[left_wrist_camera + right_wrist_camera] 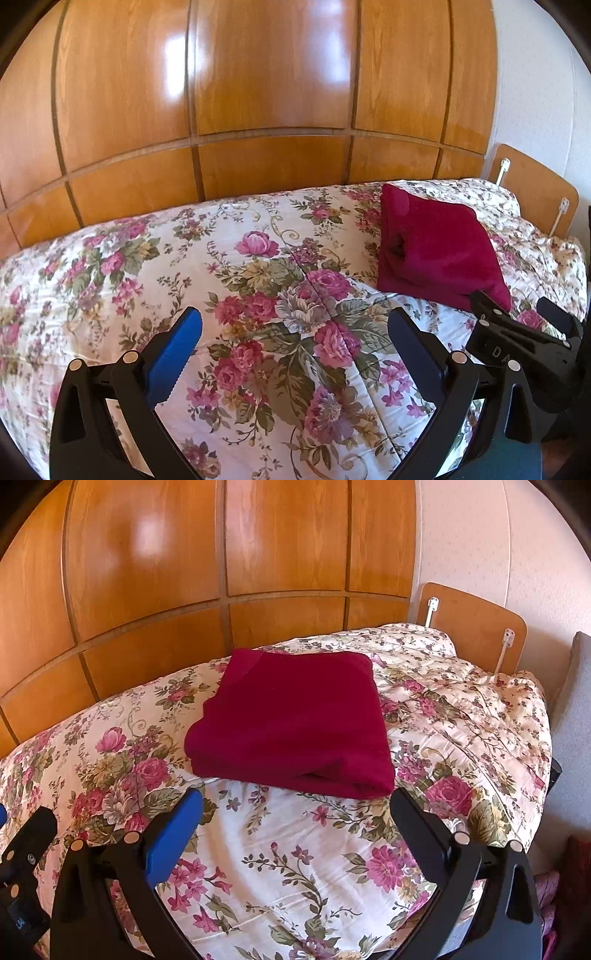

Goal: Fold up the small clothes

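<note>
The folded crimson garment point(291, 720) is laid on the floral bedspread point(295, 867), just ahead of the released right gripper point(295, 812); the left gripper point(293, 328) is likewise held released, empty.

The only letters to read are "DA", in pale print on the black right gripper point(517, 341), seen from the left wrist.

Glossy wooden wardrobe doors point(258, 554) catching window glare, bed under a floral quilt point(295, 867) running alongside, wooden headboard point(476, 627) standing against pale speckled wall point(480, 535), grey upholstery point(576, 701) edging in
</note>
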A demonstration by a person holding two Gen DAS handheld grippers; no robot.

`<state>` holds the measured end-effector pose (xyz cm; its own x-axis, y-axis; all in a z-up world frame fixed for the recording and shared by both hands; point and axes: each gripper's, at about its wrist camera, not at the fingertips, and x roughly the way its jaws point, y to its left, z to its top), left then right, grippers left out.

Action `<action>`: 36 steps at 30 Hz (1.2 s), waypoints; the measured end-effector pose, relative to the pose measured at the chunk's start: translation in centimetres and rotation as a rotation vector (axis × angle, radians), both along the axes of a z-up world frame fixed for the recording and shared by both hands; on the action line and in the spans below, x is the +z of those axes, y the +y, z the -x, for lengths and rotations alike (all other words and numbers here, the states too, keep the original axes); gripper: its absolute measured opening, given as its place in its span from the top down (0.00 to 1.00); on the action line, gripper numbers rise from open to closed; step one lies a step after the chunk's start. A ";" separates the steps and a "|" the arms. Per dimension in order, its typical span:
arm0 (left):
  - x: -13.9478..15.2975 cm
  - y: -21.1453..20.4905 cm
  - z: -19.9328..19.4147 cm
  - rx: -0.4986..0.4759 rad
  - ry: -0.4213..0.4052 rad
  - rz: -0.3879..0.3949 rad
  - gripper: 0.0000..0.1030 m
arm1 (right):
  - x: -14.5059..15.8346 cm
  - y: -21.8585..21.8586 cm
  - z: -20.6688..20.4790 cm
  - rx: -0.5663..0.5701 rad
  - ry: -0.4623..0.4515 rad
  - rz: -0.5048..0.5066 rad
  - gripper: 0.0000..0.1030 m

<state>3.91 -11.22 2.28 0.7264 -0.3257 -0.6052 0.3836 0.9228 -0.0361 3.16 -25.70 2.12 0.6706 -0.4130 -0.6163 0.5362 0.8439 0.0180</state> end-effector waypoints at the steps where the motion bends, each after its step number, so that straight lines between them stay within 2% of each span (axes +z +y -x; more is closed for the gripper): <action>1: 0.0 0.0 -0.1 -0.007 0.013 0.007 0.03 | 0.1 -0.1 0.0 -0.004 -0.001 -0.003 0.02; 7: -0.2 -0.2 -0.3 0.012 0.053 0.023 0.03 | 0.3 -0.4 0.2 -0.015 -0.012 0.003 0.02; 36: 0.2 -0.5 -0.3 0.008 0.034 0.018 0.03 | 0.9 -0.2 0.7 -0.028 -0.038 0.022 0.02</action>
<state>4.26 -11.76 2.51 0.7085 -0.3305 -0.6235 0.3742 0.9251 -0.0651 2.44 -25.95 3.02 0.6812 -0.4452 -0.5812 0.5592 0.8288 0.0206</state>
